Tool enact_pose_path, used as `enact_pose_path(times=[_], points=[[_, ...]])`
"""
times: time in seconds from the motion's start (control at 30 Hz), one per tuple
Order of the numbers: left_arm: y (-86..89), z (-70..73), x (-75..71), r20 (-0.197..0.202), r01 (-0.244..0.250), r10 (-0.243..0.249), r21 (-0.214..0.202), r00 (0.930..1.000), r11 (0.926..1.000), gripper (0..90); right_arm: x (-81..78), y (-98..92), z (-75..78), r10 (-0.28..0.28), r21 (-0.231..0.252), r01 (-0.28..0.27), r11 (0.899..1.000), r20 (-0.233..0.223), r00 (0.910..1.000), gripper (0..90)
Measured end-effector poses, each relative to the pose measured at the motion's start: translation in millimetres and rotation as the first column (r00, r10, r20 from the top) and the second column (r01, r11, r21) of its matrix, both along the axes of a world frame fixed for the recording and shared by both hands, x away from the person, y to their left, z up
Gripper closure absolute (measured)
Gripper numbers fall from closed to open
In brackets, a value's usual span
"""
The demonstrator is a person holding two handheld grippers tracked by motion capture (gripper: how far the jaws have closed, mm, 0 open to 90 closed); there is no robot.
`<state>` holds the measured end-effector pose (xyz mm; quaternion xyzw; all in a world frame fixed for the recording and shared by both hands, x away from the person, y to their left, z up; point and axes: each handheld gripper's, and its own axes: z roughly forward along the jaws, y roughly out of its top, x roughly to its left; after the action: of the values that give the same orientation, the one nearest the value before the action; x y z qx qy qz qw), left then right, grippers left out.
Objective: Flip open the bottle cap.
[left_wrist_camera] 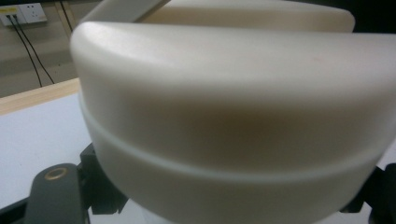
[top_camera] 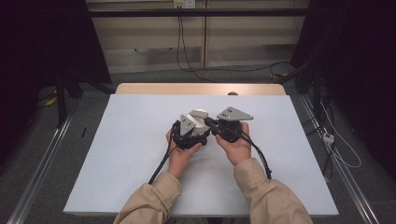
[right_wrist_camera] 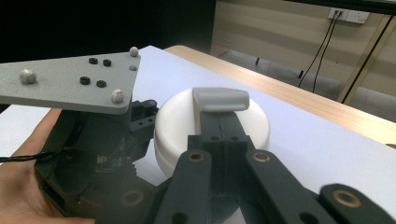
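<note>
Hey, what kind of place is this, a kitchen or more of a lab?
Probably a lab or recording bay, not a kitchen: a bare white table, loose cables running from wall sockets, and dark curtains at both sides.

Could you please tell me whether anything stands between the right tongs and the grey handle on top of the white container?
Nothing visible does. The right tongs, jaws together, already have their tips at the grey handle on the white container. The left tongs grip the container from the side, beside that path and not across it.
</note>
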<state>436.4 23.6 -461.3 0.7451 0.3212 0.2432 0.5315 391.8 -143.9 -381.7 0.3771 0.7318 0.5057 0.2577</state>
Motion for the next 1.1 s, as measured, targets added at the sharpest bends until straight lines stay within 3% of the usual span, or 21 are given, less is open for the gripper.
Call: enact_pose_path(times=[1.1], points=[[-0.1, -0.1, 0.0, 0.002, 0.001, -0.001, 0.002, 1.0000, 1.0000, 18.8, 18.3, 7.3, 6.4, -0.006, 0.026, 0.006, 1.000, 0.006, 1.0000, 90.0]])
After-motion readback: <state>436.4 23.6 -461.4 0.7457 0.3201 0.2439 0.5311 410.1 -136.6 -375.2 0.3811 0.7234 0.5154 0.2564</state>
